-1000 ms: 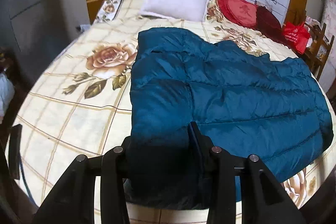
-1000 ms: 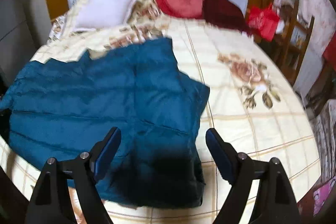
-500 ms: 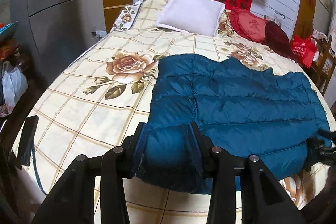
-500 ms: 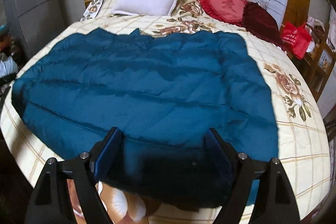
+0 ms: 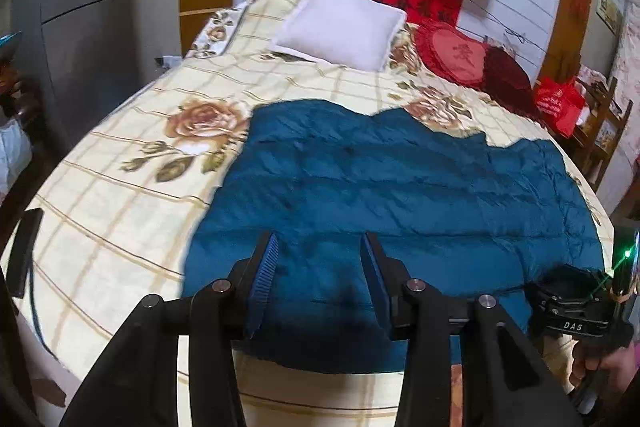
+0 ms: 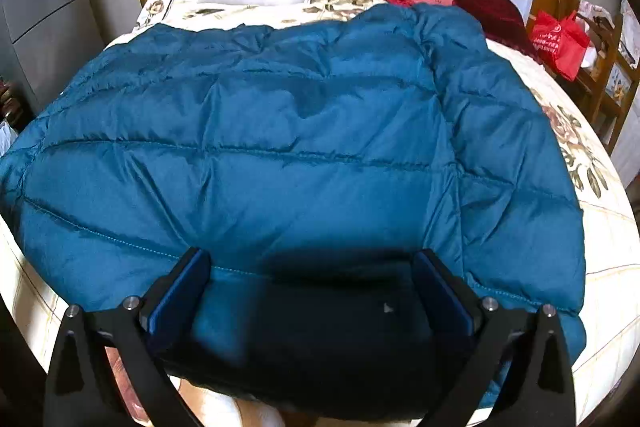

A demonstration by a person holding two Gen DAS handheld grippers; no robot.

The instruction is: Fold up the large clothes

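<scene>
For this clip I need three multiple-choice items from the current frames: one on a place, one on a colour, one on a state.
1. Where does the white pillow lie?
A. at the head of the bed, beyond the jacket
B. on top of the jacket
C. on the floor

2. What colour is the quilted jacket?
A. red
B. teal blue
C. grey

3. How stands the right gripper?
A. shut on the jacket
B. open above the jacket's near edge
C. out of view

Answers:
1 A: the pillow rests on the floral bedspread near the wall, apart from the jacket.
2 B: both views show the same teal blue fabric.
3 B: the right wrist view shows the fingers wide apart, with fabric visible between them.
</scene>
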